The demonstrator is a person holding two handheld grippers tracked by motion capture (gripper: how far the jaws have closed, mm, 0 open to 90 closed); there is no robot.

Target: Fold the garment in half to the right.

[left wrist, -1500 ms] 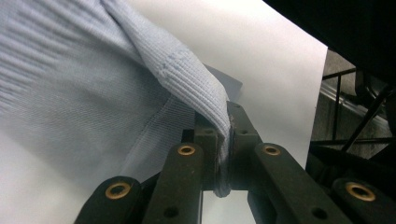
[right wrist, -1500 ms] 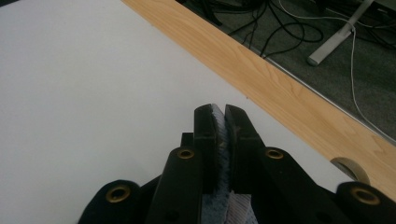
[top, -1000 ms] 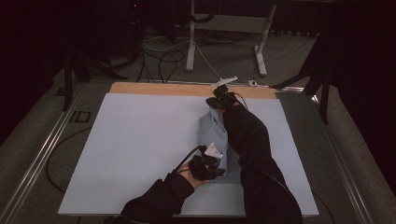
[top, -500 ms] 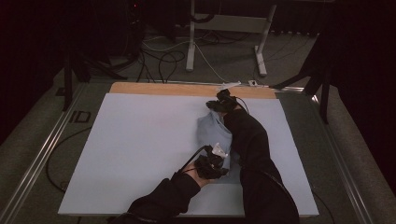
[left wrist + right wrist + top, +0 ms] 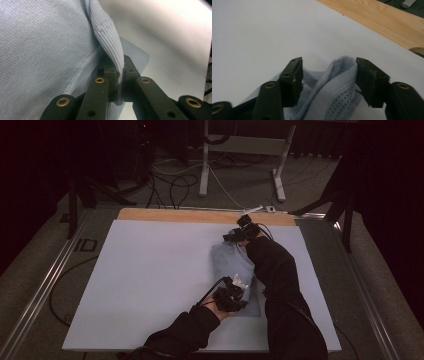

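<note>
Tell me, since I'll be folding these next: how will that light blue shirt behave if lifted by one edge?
The light blue shirt is probably floppy: its ribbed edge bends and droops from the left hand-held gripper. It likely sags instead of holding shape, as its folds slump between the right hand-held gripper. The knit looks thin, so probably light.

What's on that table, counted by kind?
Shirts: 1, pale blue
Tongs: 2, left and right
White sheets: 1
Total: 4
</note>
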